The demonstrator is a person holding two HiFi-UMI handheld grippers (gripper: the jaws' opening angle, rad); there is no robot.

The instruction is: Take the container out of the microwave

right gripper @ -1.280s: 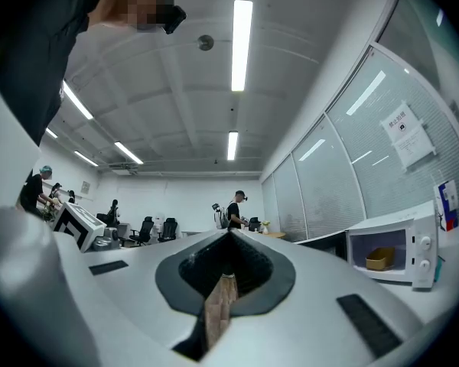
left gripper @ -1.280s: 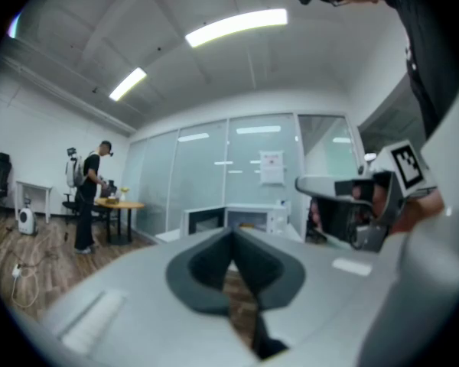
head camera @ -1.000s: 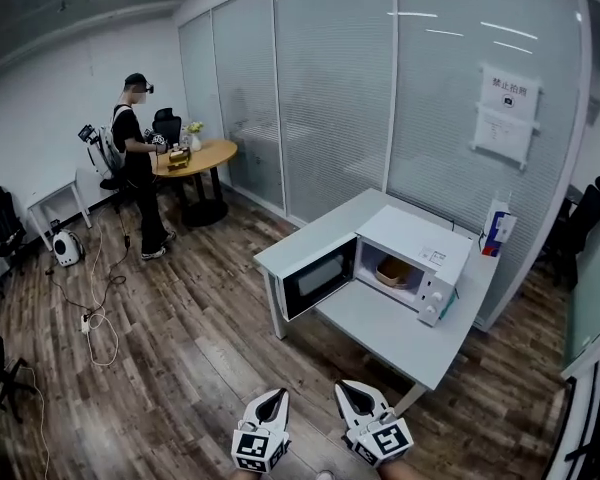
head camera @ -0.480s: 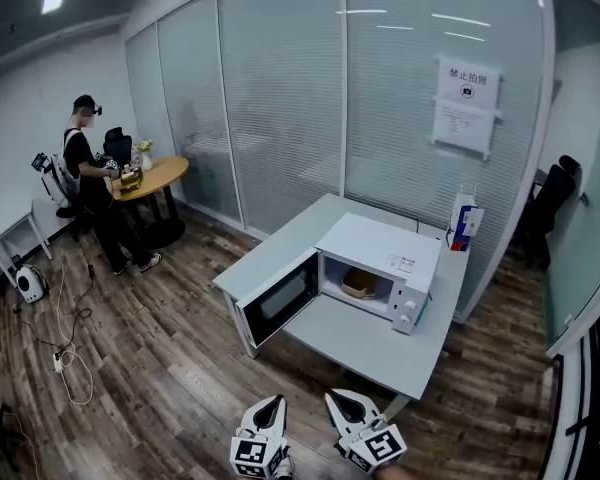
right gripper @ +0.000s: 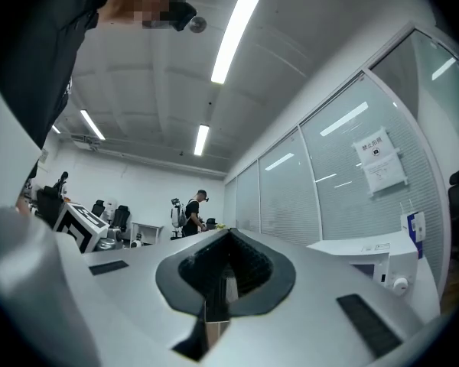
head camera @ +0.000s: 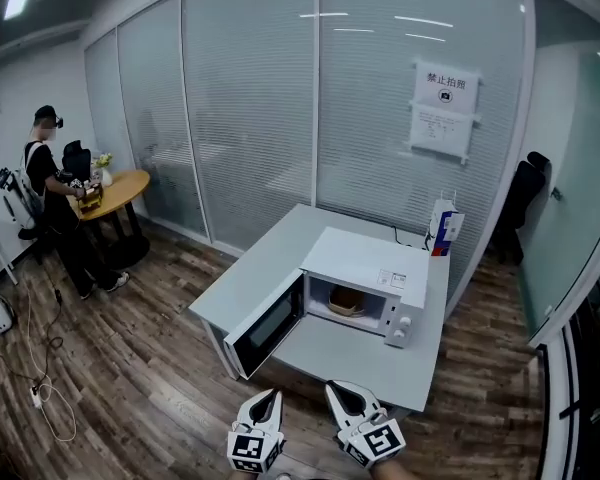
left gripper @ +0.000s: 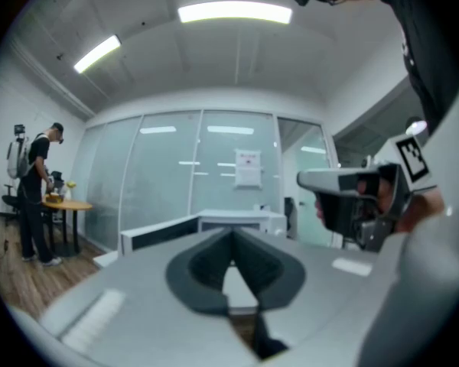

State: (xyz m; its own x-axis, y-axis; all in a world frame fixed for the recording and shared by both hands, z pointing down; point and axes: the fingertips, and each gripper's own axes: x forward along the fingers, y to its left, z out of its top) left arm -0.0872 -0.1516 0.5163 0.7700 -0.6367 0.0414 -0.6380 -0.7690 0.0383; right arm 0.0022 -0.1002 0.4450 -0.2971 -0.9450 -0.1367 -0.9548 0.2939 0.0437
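A white microwave stands on a grey table with its door swung open to the left. Inside its cavity sits a tan container. Both grippers hang low at the bottom of the head view, well short of the table. The left gripper is shut with nothing in it; its own view shows the microwave straight ahead. The right gripper is shut and empty too; in its view the microwave lies at the right edge.
A blue-and-white carton stands on the table behind the microwave, against a glass partition. At the far left a person stands at a round wooden table. Cables lie on the wooden floor.
The view has closed in on the table and microwave, which now sit nearer and more central. Both grippers stay shut and low in the picture.
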